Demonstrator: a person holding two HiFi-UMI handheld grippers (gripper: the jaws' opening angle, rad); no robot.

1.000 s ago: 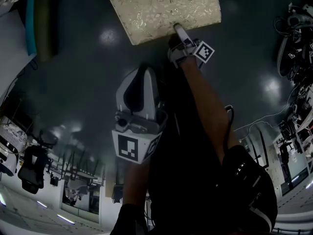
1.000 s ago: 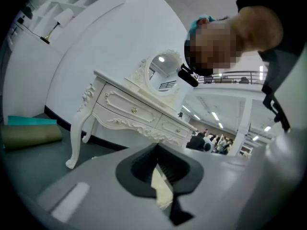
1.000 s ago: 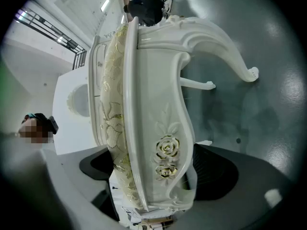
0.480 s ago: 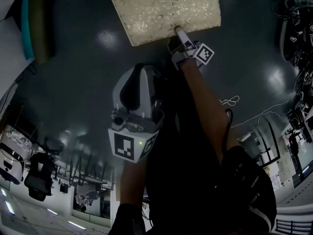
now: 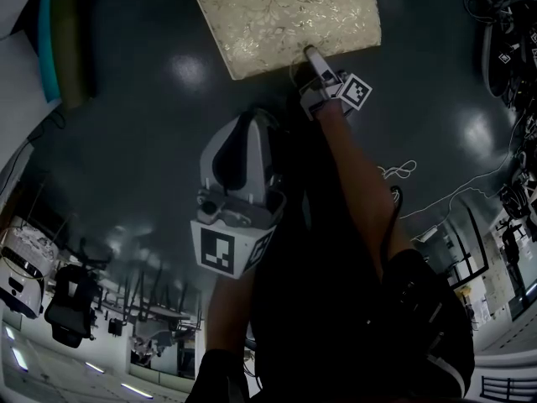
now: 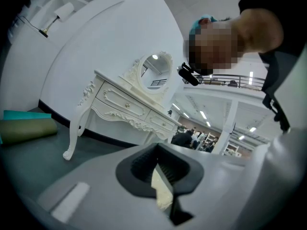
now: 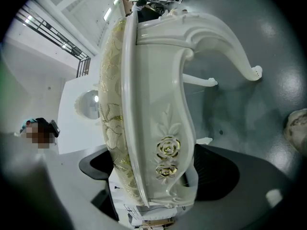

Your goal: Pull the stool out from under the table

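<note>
- Stool [image 5: 285,19] on open dark floor, nothing over it in head view; pull looks mostly done, probably only release left.
- Right gripper [image 5: 314,57] clamped on stool's near seat edge, cushion and carved rail between jaws.
- Left gripper [image 5: 246,122] near body, jaws closed together, gripping nothing; white dressing table [image 6: 122,107] ahead of it.

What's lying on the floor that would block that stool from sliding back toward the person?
Nothing visible does. The right tongs are clamped on the stool at its near edge, and the dark floor toward the person looks bare. A loose cable lies off to the right, outside the path.
</note>
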